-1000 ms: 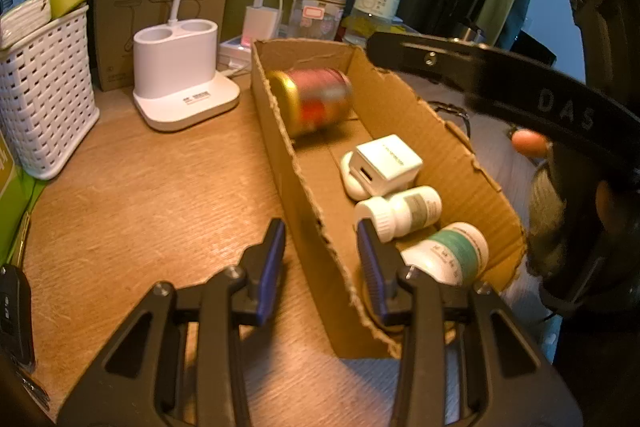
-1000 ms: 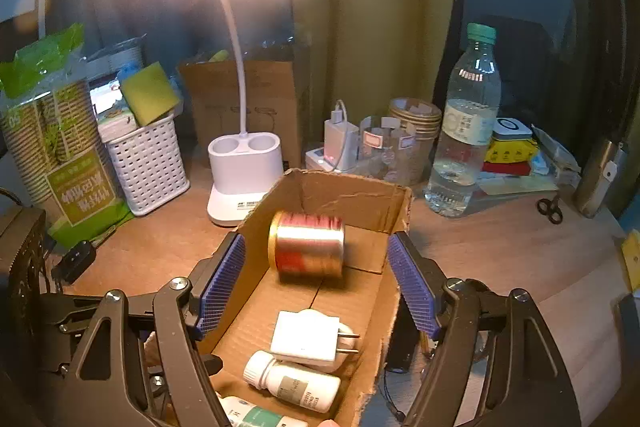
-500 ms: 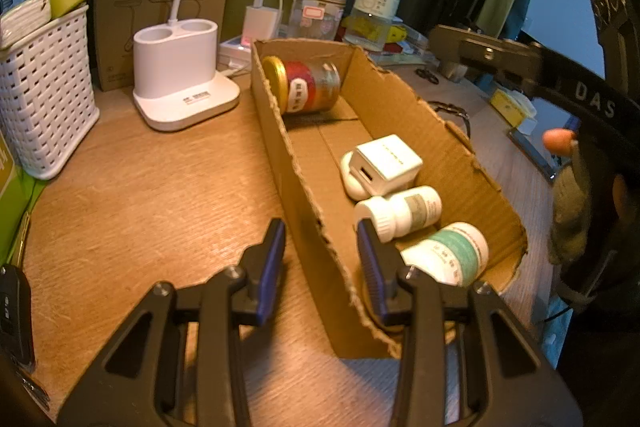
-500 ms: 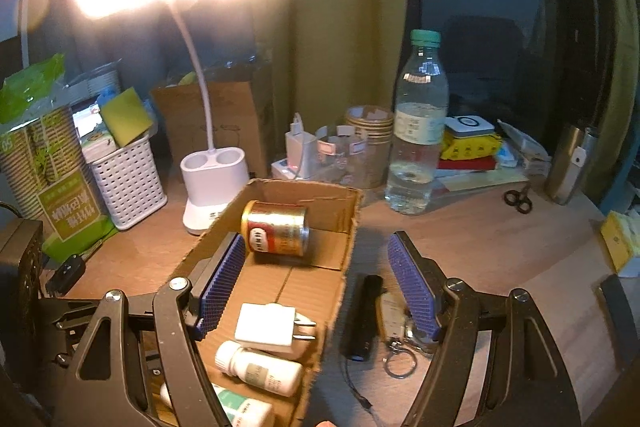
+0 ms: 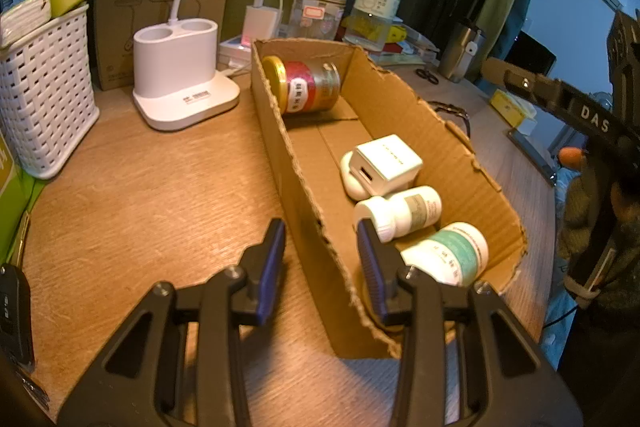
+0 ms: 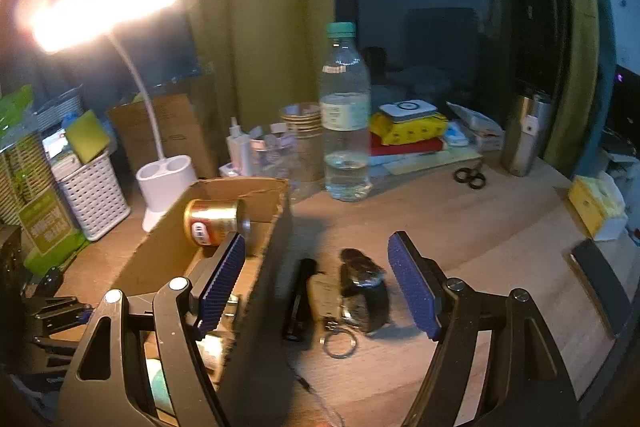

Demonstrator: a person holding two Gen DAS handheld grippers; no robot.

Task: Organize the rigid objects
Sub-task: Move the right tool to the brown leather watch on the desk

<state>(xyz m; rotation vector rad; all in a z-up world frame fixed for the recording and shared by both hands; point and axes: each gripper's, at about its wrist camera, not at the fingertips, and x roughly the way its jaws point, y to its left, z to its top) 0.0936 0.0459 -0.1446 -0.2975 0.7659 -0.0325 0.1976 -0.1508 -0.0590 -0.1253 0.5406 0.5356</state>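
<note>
Each tool, left (image 5: pixel 320 259) and right (image 6: pixel 316 283), has black triangular cut-out arms, silver pivot screws and ribbed blue pads (image 6: pixel 222 279).

The left wrist camera sits low behind the left gripper (image 5: pixel 320 267), close over the table (image 5: pixel 140 207), looking forward and down along the near wall of the box (image 5: pixel 312 211). The right wrist camera rides higher behind the right gripper (image 6: pixel 316 283), facing across the table toward the bottle (image 6: pixel 346 123) ahead, with the box off to the gripper's left. Both views share the box, the can (image 5: pixel 306 85) at its far end, the lamp base (image 5: pixel 180 79), the basket (image 5: pixel 40 87) and the bottle.
</note>
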